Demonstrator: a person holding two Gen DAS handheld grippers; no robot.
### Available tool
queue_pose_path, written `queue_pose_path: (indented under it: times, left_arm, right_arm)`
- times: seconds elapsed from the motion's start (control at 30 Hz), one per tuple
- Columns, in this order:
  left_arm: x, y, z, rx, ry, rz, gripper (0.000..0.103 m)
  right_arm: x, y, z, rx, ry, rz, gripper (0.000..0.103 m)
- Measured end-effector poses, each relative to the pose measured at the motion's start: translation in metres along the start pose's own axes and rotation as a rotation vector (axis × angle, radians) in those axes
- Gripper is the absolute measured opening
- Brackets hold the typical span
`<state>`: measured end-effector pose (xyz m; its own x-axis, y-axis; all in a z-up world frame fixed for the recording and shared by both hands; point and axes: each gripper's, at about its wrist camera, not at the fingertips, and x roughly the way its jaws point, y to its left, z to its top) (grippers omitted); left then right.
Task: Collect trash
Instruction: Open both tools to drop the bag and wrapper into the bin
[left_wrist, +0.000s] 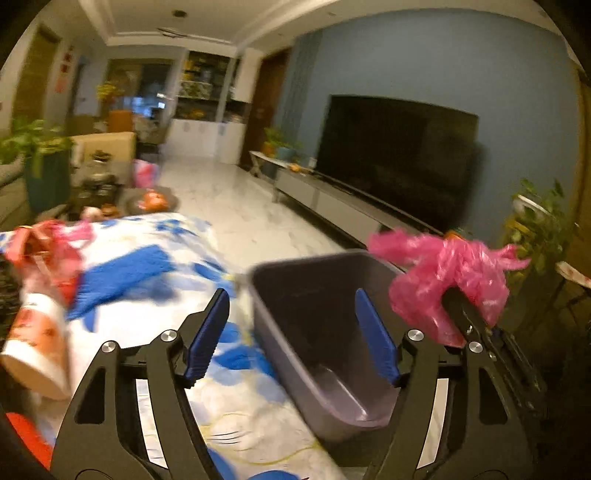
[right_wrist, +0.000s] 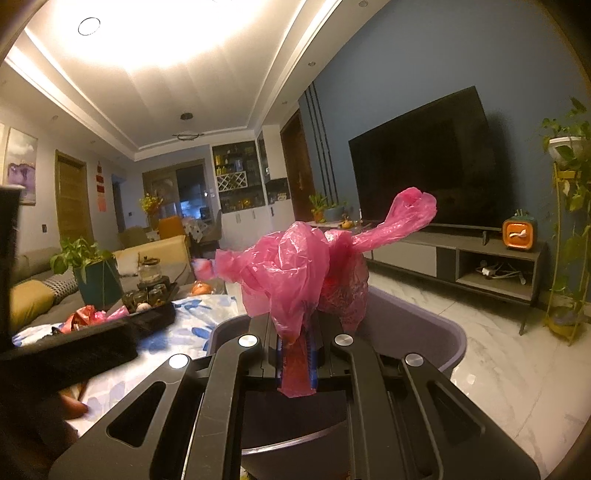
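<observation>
Left gripper (left_wrist: 291, 332): jaws spread wide, nothing between them, above the grey plastic bin (left_wrist: 325, 332). Right gripper (right_wrist: 296, 363): pinched a crumpled pink plastic bag (right_wrist: 303, 266) over that bin.

One grey bin (left_wrist: 295, 332), one pink plastic bag (left_wrist: 443, 273), one paper cup (left_wrist: 37, 343), one television (left_wrist: 399, 155), two claws (left_wrist: 291, 332) (right_wrist: 297, 354).

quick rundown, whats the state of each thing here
left gripper: open, nothing between the jaws
right gripper: shut on the pink bag
pink bag: crumpled, held above the bin
bin: open top, looks empty
paper cup: on its side on the cloth
tv: off
</observation>
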<state>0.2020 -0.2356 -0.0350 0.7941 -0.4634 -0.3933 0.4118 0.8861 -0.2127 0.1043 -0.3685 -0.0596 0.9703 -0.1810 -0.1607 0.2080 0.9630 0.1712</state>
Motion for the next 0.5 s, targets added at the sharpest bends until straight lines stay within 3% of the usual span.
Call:
queue_pose_path:
  times: [0.07,0.23,0.5]
  left_arm:
    - [-0.015,0.009,0.002,-0.011,-0.035,0.055,0.072]
    - [-0.053,0.023,0.005,-0.022,-0.105,0.128,0.074]
    - [-0.122,0.052,0.009,-0.073,-0.203,0.166,0.074]
  right_arm:
    - [0.001,0.000,0.000,0.006,0.002,0.011,0.014]
    - [0.001,0.003,0.000,0.013,-0.001,0.031,0.052]
    - [-0.004,0.019,0.000,-0.026,-0.004,0.032,0.062]
